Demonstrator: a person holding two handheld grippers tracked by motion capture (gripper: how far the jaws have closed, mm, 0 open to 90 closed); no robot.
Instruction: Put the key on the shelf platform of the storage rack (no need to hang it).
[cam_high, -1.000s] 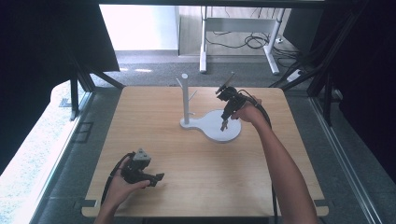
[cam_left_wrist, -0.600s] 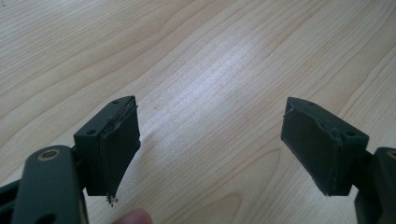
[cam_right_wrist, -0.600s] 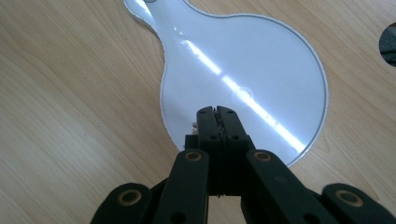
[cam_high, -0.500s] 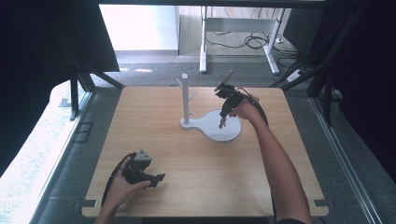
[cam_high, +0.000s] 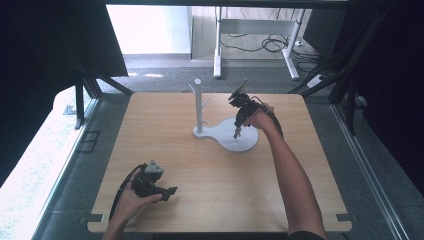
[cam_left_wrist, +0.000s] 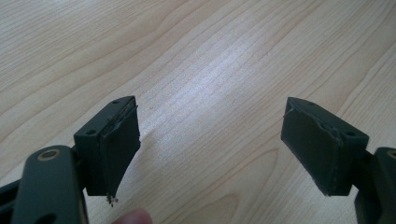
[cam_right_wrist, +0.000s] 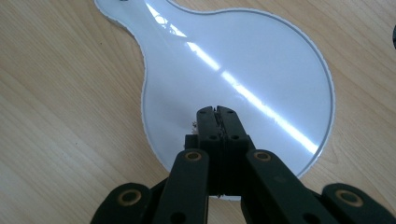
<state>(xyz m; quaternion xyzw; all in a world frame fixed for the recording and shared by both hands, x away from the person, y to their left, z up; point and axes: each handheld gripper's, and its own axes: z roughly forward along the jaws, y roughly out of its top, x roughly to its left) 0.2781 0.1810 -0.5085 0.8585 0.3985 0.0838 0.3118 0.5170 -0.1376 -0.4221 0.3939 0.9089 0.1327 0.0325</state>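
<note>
While my right gripper (cam_high: 237, 131) hangs over the round part of the white stand base (cam_high: 248, 145), its 2 jaws are pressed flat together with nothing between them, as the right gripper view makes plain: the closed tips (cam_right_wrist: 217, 113) point down at the glossy white disc (cam_right_wrist: 261, 70), which carries a bright streak of reflected light. From the high view, that base lies on the far middle of the wooden surface (cam_high: 210, 185), its narrow neck running left to a white upright post (cam_high: 199, 105) with short pegs branching from it. I cannot tell whether the tips touch the base or hover just above it. My left gripper (cam_high: 169, 192) sits well apart from all this, near the front left edge of the surface, held in my left hand (cam_high: 131, 200). In the left gripper view its 2 jaws stand wide apart with only bare wood grain (cam_left_wrist: 210, 93) between them, gripping nothing, and a fingertip (cam_left_wrist: 133, 217) shows at the bottom edge.
</note>
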